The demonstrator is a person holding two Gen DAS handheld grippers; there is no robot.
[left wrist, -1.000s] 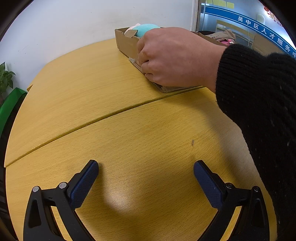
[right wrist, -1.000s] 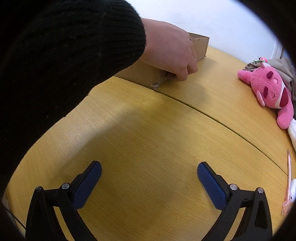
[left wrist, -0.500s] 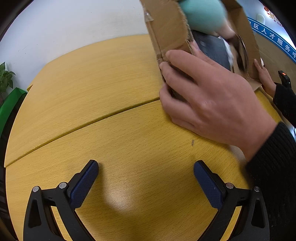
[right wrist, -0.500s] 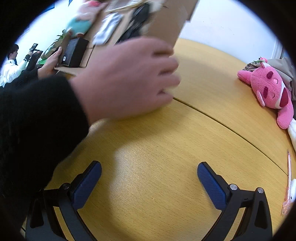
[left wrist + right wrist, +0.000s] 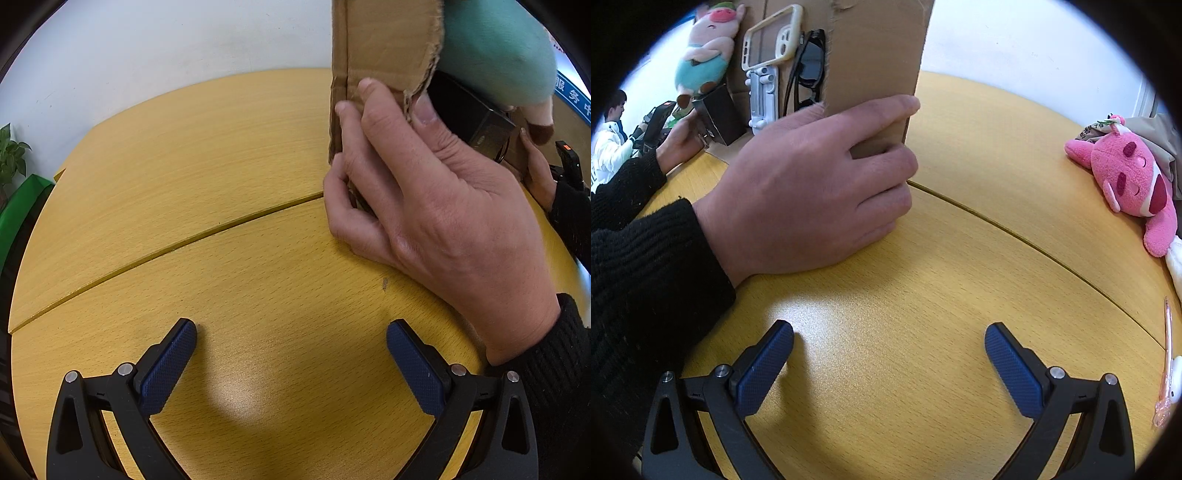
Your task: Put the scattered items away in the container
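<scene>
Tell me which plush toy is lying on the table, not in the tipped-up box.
The pink plush toy at the table's right edge. The teal-bodied pig plush is at the upturned cardboard box, beside the phone case.

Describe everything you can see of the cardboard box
The cardboard box is plain brown corrugated card with a torn, frayed edge. It is tipped up steeply on the yellow table, its opening showing. One bare hand grips its near corner, and a second hand is on the far side. Nothing else touches it.
</scene>
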